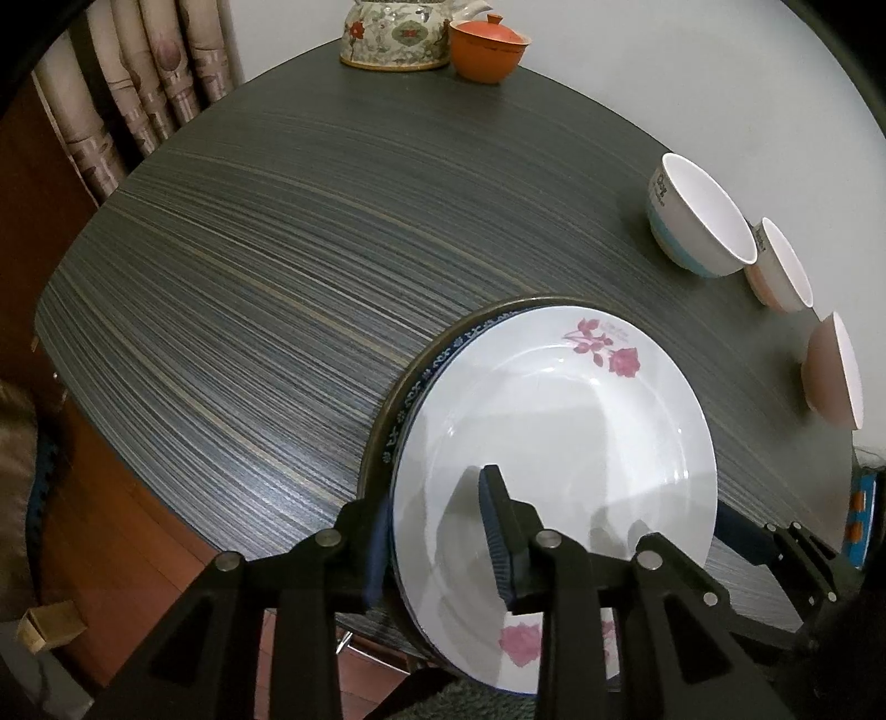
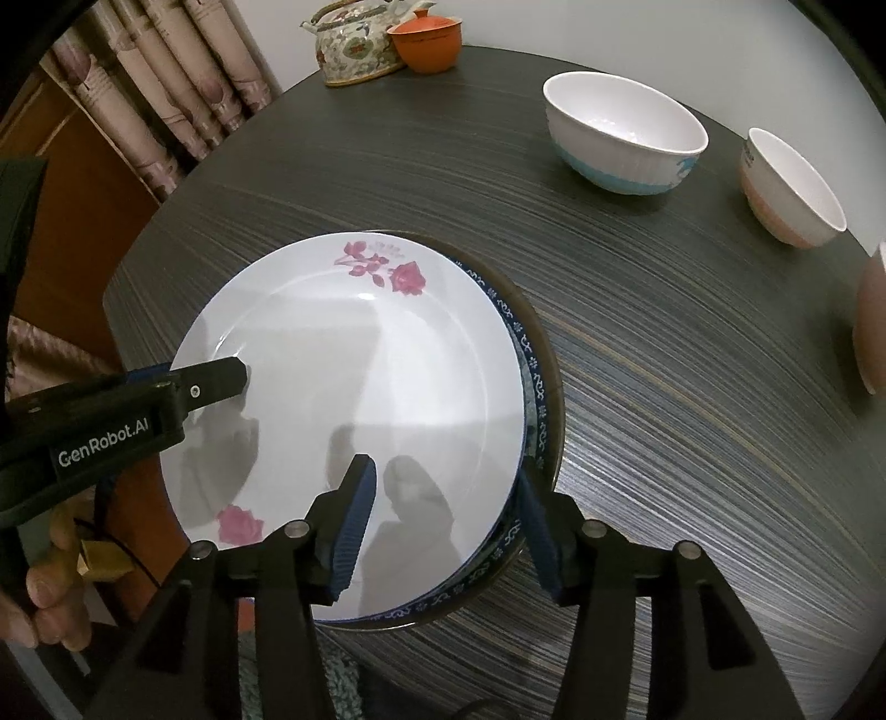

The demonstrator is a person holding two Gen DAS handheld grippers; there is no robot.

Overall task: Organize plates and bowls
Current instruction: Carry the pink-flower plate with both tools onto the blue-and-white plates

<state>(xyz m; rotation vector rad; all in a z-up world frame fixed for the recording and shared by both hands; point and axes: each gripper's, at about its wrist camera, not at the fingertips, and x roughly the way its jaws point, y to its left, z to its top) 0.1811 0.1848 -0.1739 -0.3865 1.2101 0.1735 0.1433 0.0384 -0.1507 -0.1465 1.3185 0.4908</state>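
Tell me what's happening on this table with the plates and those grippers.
A person is stacking dishes with two handheld grippers. The rose-patterned white plate sits on top of a blue-rimmed plate near the edge of the dark table. The left gripper and right gripper each straddle the stack's rim on opposite sides, jaws open and not pressing on it. Three bowls stand apart, unstacked; a teapot and an orange lidded cup stand at the far edge.

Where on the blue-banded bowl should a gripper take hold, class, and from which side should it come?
Take the blue-banded bowl by its rim, coming from above with one finger inside and one outside the wall. It stands upright and open on the table, with the rim clear all round. The near rim looks easiest; the pink-banded bowl stands close to its right.
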